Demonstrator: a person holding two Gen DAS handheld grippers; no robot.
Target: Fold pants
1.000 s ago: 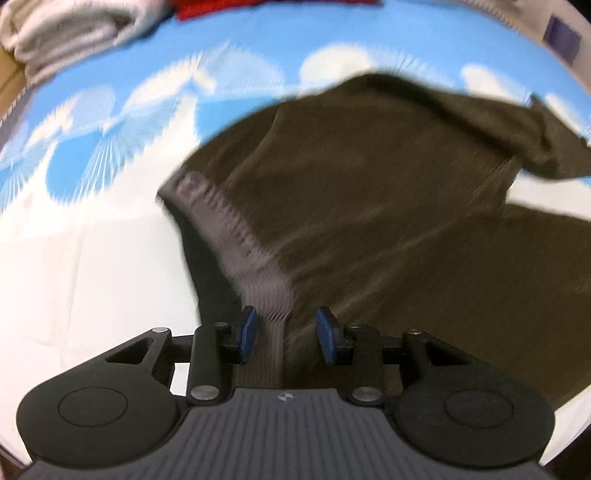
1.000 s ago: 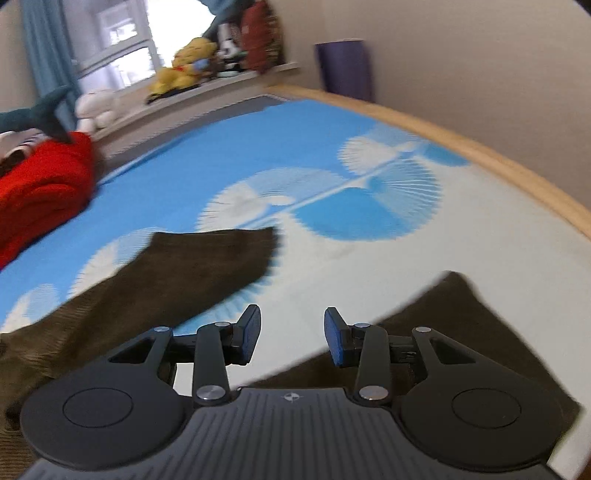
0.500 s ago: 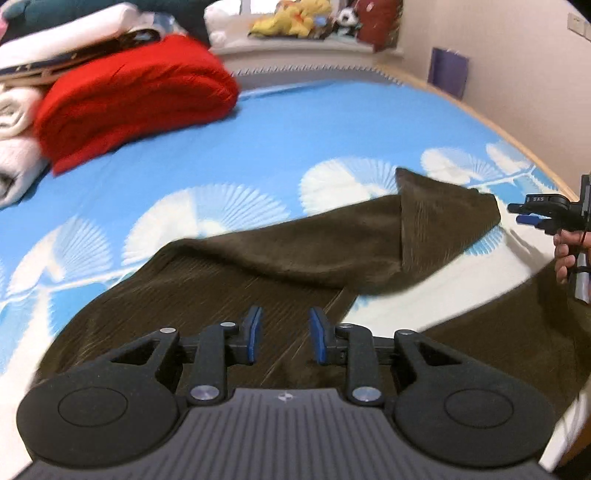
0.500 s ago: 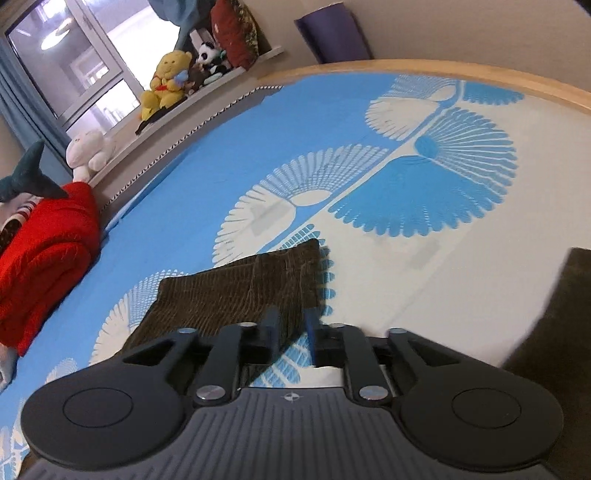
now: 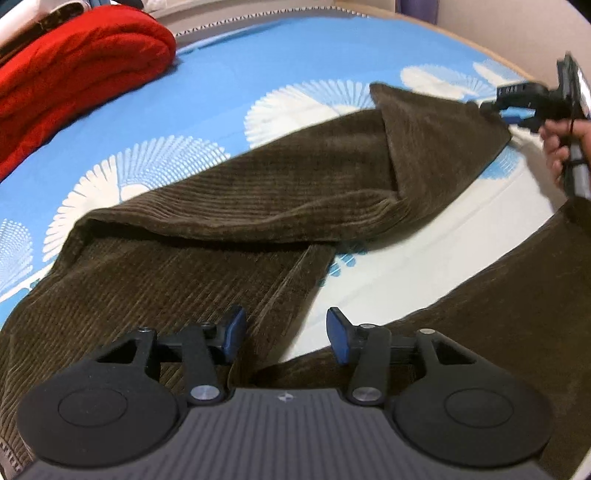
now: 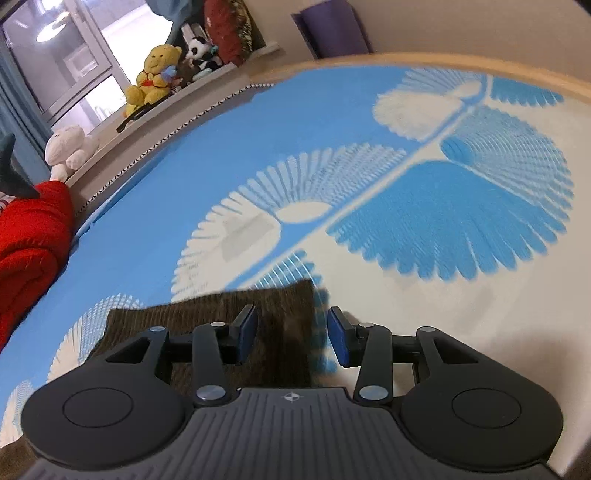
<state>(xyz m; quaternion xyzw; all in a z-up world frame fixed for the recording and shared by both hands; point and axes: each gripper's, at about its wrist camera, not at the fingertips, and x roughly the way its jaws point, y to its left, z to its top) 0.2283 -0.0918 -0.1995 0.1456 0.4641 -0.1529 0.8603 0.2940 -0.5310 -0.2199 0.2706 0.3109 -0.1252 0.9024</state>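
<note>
Dark brown corduroy pants [image 5: 207,266] lie spread on the blue and white bedspread [image 5: 280,66], one leg folded back on itself toward the right. My left gripper [image 5: 282,334] hovers over the inner edge of that leg near the crotch, its jaws opening, with cloth below them but not pinched. In the right wrist view my right gripper [image 6: 291,334] is low over the leg's hem corner [image 6: 288,299]; its jaws are opening too and the pads do not press on the cloth. The right gripper [image 5: 517,107] also shows at the left wrist view's right edge, held in a hand [image 5: 565,147].
A folded red blanket [image 5: 74,70] lies at the back left of the bed. Stuffed toys [image 6: 155,74] sit on the window ledge beyond the bed. A wooden bed rim [image 6: 443,62] runs along the wall, with a purple roll [image 6: 332,26] behind it.
Both grippers moved closer to the pants and lower. Both pairs of jaws narrowed and then widened again. The right gripper now sits over the hem corner.
</note>
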